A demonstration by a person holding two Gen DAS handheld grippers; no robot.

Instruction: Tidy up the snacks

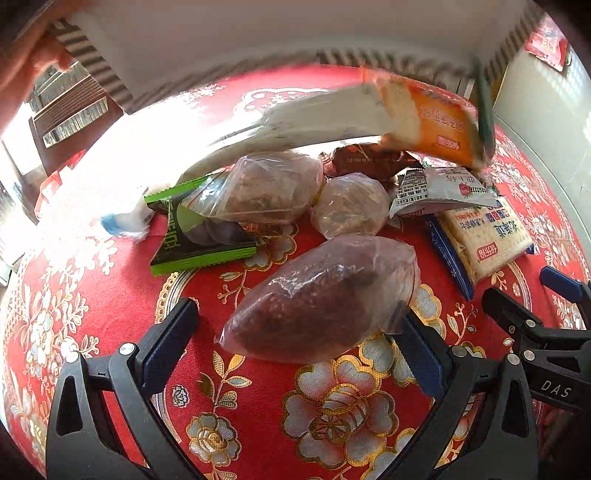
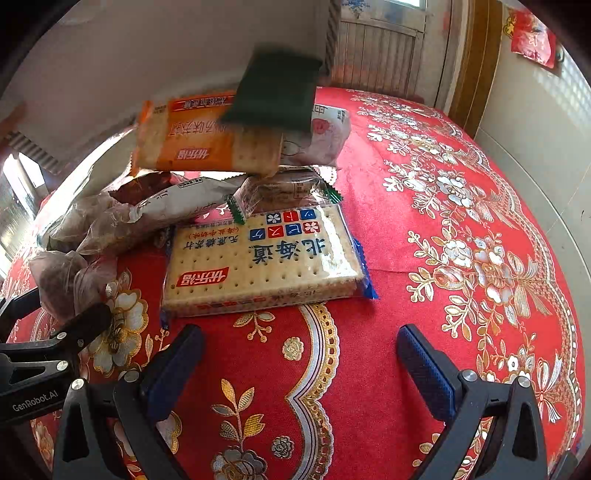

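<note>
A pile of snacks lies on a red floral tablecloth (image 1: 258, 413). My left gripper (image 1: 299, 343) is open, its fingers on either side of a clear bag of dark red snacks (image 1: 321, 299) without pinching it. Behind lie two more clear bags (image 1: 269, 186), a green-black packet (image 1: 195, 236) and a blue cracker pack (image 1: 484, 236). An orange cracker pack (image 1: 428, 118) and a dark green item (image 1: 484, 110) are blurred above the pile. My right gripper (image 2: 299, 362) is open and empty, just short of the blue cracker pack (image 2: 262, 262). The orange pack (image 2: 203, 140) and the green item (image 2: 275, 88) also show there.
The right gripper's fingers (image 1: 517, 317) show at the left view's right edge; the left gripper's finger (image 2: 74, 328) shows at the right view's left edge. A white wall (image 1: 295, 29) stands behind the table. Bare red cloth (image 2: 461, 221) stretches to the right of the pile.
</note>
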